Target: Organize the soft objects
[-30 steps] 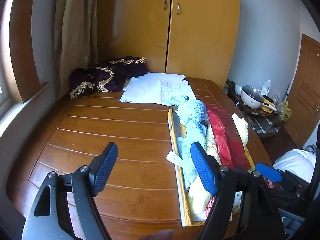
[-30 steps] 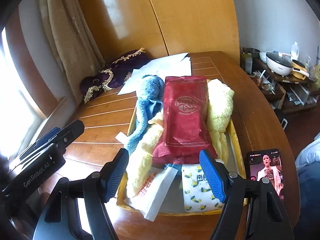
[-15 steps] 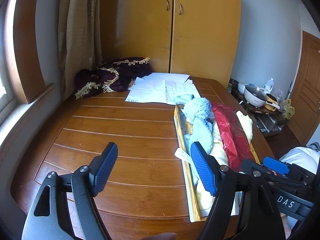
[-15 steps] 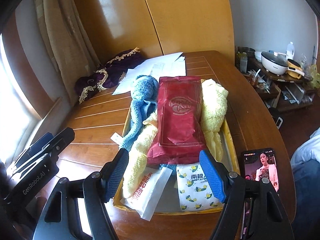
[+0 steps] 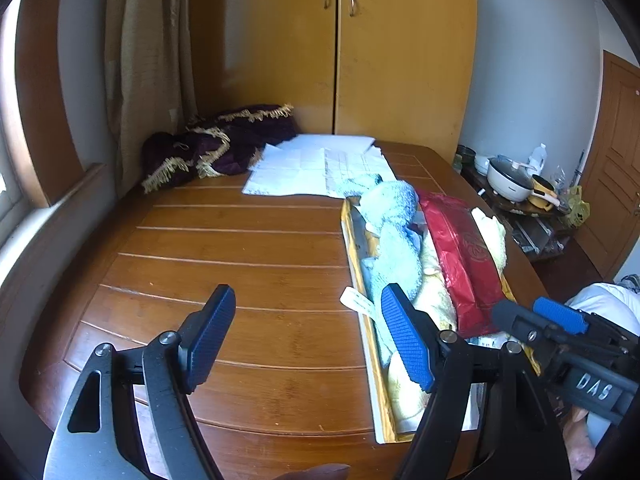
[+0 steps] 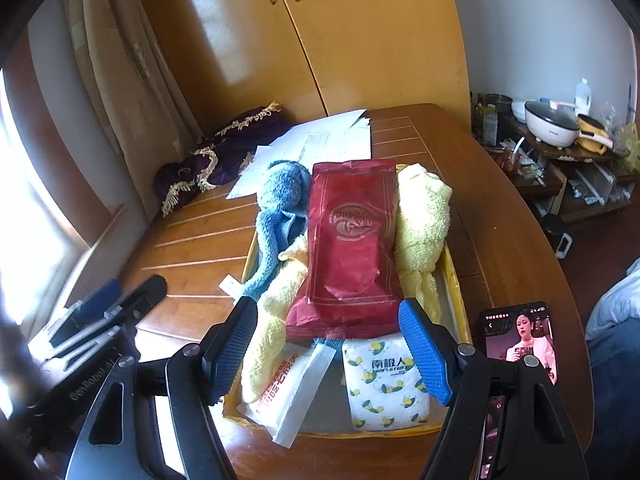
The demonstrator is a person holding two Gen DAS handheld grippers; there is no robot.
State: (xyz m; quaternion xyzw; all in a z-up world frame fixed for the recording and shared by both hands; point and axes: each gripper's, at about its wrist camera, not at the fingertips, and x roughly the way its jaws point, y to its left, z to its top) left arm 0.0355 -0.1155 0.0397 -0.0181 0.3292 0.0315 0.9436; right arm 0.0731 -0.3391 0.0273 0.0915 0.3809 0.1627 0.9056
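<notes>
While both tools hang empty over the wooden table (image 5: pixel 248 264), the soft things lie piled in the yellow-rimmed tray (image 6: pixel 456 280): a red foil pouch (image 6: pixel 348 248) on top, a blue towel (image 6: pixel 280 208) along its left, a yellow towel (image 6: pixel 420 212) along its right, and a white sachet (image 6: pixel 288 388) and a lemon-print tissue pack (image 6: pixel 384 384) at the near end. The right gripper (image 6: pixel 328 350) has its fingers spread wide, framing the pouch's near edge without touching it; the left gripper (image 5: pixel 304 340) is likewise spread over bare wood beside the tray. Such a heap fits either a tray just filled or one waiting to be sorted out, so I bid no pick. Any grasp here should, I judge, take the topmost pouch by its crimped edge, since towels beneath would drag along. Against the frames half a second and a second back, the right gripper has pulled away and risen a little, showing more of the phone (image 6: pixel 520 340), and the left view has swung so the tray sits further right.
</notes>
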